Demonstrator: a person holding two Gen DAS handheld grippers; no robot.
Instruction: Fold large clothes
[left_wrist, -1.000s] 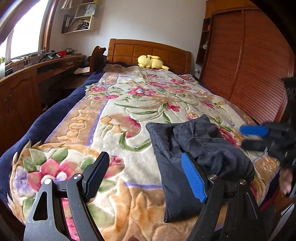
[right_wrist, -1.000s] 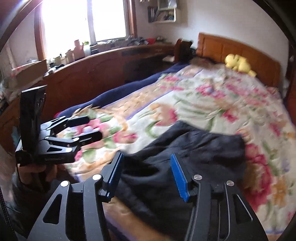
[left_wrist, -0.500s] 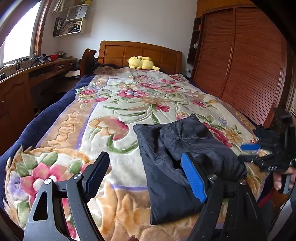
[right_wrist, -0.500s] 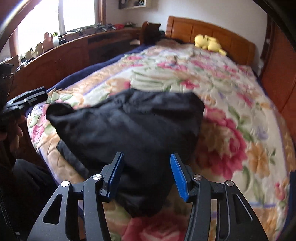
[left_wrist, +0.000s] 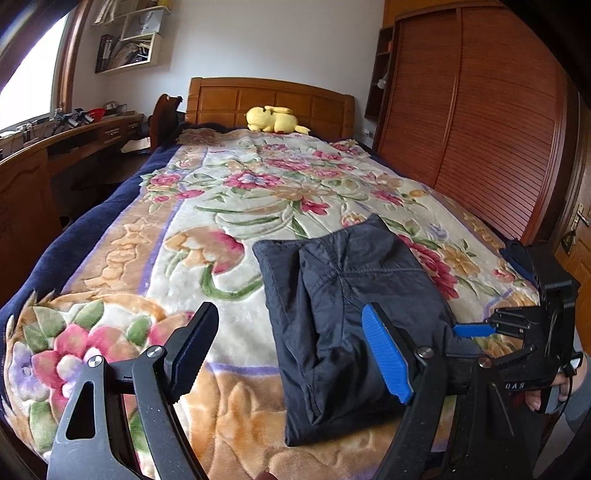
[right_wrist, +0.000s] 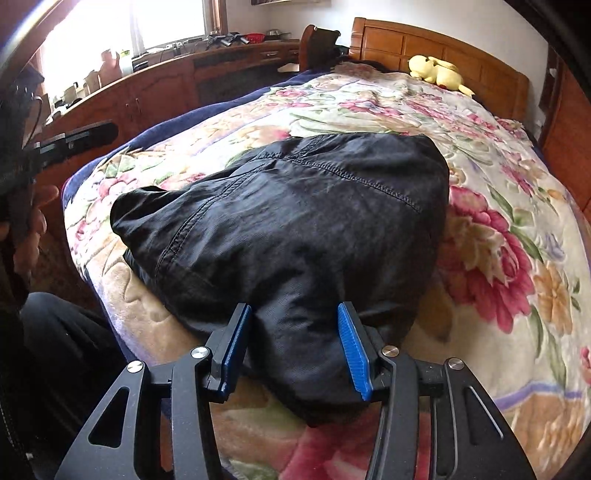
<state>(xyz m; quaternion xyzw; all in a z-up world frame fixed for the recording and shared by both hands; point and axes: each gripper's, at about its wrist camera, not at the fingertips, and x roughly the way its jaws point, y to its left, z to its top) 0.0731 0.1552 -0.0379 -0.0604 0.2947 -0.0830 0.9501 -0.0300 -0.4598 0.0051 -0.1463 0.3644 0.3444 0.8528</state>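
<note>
A dark navy garment (left_wrist: 347, 306) lies folded in a thick bundle near the foot of the bed, on the floral blanket (left_wrist: 229, 206). My left gripper (left_wrist: 291, 350) is open and empty, held above the blanket to the garment's left. My right gripper (right_wrist: 291, 343) is open, its blue pads (right_wrist: 354, 350) on either side of the garment's near edge (right_wrist: 295, 332), with cloth between them. The right gripper also shows in the left wrist view (left_wrist: 476, 330) at the garment's right edge. The left gripper appears at the far left of the right wrist view (right_wrist: 77, 138).
A yellow plush toy (left_wrist: 275, 120) lies by the wooden headboard (left_wrist: 269, 99). A long wooden desk (left_wrist: 44, 158) runs along the left of the bed. A slatted wardrobe (left_wrist: 476, 122) stands on the right. The bed's foot edge is close to both grippers.
My right gripper has swung toward the bed and come down onto the garment's near right edge. The left gripper has turned slightly right; the garment has settled flatter.
</note>
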